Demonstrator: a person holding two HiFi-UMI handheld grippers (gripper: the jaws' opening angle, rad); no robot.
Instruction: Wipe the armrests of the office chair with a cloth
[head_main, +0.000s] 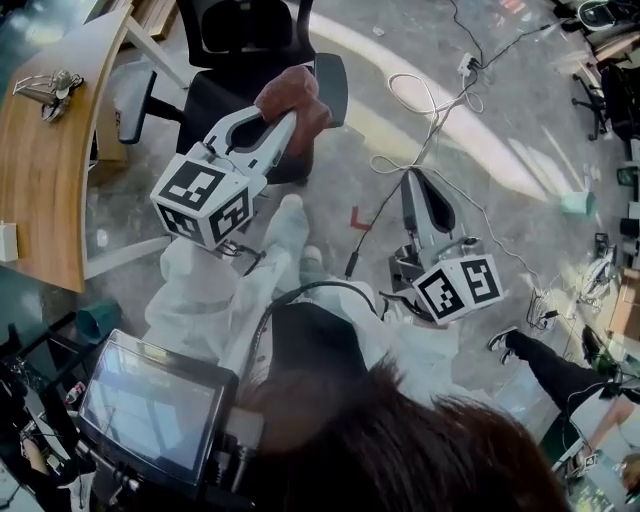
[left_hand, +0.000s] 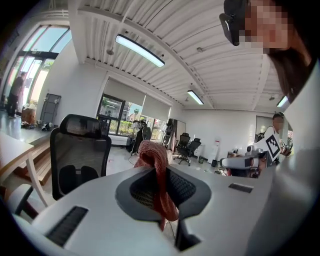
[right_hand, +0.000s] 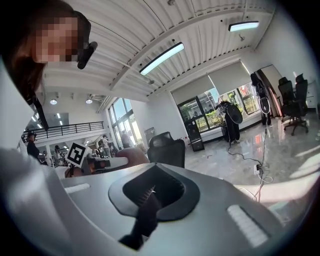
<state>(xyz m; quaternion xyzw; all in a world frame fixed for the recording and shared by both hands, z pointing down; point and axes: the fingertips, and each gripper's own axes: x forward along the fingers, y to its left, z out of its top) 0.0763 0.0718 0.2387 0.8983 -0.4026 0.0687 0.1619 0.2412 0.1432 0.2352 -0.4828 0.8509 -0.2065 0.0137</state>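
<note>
My left gripper (head_main: 283, 118) is shut on a reddish-brown cloth (head_main: 296, 96), held up in the air in front of the black office chair (head_main: 246, 52). The chair's armrests show at its left (head_main: 134, 101) and right (head_main: 331, 84); the cloth hangs close to the right one, contact unclear. In the left gripper view the cloth (left_hand: 156, 167) is pinched between the jaws, with the chair (left_hand: 80, 150) beyond on the left. My right gripper (head_main: 410, 182) hangs shut and empty over the floor, right of the chair. The right gripper view shows the chair (right_hand: 168, 148) ahead.
A curved wooden desk (head_main: 50, 170) stands at the left with a metal object (head_main: 45, 88) on it. White and black cables (head_main: 430, 110) trail across the floor. A teal cup (head_main: 576, 203) sits at the far right. A screen (head_main: 150, 400) rides low at my left.
</note>
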